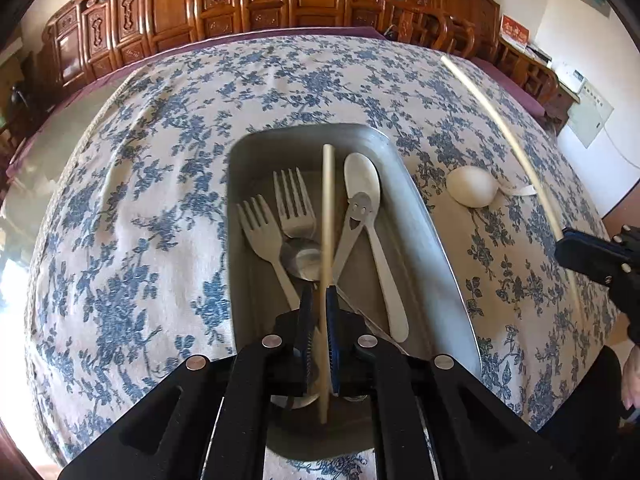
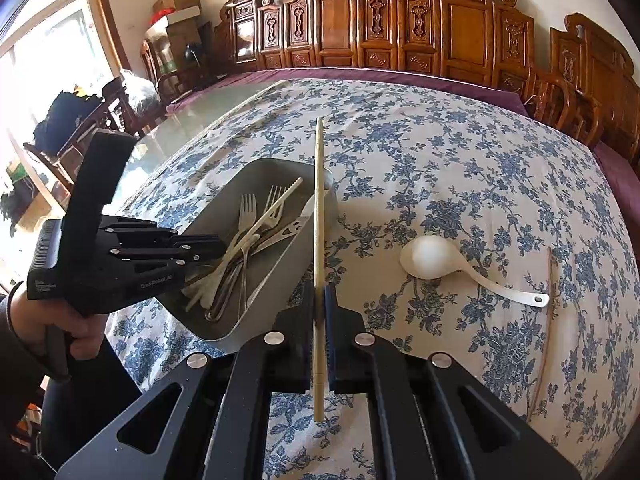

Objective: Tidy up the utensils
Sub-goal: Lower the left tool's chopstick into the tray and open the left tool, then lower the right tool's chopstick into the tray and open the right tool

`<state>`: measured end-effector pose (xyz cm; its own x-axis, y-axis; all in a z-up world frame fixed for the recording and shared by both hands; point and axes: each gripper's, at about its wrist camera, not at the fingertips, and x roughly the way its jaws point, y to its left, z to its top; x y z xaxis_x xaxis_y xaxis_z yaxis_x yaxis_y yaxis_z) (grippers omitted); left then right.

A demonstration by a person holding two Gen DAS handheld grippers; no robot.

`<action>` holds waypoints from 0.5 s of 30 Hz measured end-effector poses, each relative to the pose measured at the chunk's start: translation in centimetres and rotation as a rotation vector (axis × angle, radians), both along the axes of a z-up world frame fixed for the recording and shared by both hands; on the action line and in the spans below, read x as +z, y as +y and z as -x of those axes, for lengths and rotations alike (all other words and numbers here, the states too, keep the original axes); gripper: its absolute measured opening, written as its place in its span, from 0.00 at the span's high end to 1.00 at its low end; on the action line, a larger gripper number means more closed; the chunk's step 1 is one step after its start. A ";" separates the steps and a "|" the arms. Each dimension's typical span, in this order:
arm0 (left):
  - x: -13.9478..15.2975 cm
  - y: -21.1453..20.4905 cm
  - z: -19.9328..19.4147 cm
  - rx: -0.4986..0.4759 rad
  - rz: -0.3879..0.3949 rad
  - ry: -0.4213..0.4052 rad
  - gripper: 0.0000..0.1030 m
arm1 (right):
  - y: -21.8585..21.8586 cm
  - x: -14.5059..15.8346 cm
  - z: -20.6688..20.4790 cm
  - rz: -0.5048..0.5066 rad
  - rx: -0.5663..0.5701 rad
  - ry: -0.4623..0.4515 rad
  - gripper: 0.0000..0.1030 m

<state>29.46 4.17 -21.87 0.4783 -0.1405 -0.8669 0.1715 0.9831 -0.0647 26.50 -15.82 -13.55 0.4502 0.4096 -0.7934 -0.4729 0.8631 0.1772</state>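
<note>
Chopstick (image 1: 328, 216) clamped between left fingers (image 1: 307, 320) above tray (image 1: 436, 240), another (image 2: 318, 216) between right fingers (image 2: 331, 320).

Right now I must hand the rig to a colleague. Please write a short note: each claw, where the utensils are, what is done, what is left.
Left claw: shut on a chopstick, held over the metal tray.
Right claw: shut on the second chopstick, beside the tray, above the tablecloth.
Done: two forks, a metal spoon, a smiley-face utensil and a white spoon lie in the tray.
Left: put both chopsticks in the tray, then the white ladle that lies on the cloth to the right of the tray.
</note>
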 end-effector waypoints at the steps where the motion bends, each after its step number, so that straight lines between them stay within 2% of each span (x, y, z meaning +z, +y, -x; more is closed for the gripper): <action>1: 0.3 0.3 0.2 0.005 0.004 -0.007 0.91 | 0.3 0.0 0.0 -0.001 0.001 0.002 0.94; 3: 0.9 0.9 0.4 0.014 0.009 -0.020 0.86 | 0.9 0.1 -0.1 -0.011 0.004 0.006 0.94; 15: 4.8 4.7 1.5 0.074 -0.018 -0.106 0.86 | 7.0 -0.4 -1.0 -0.047 0.043 0.052 0.94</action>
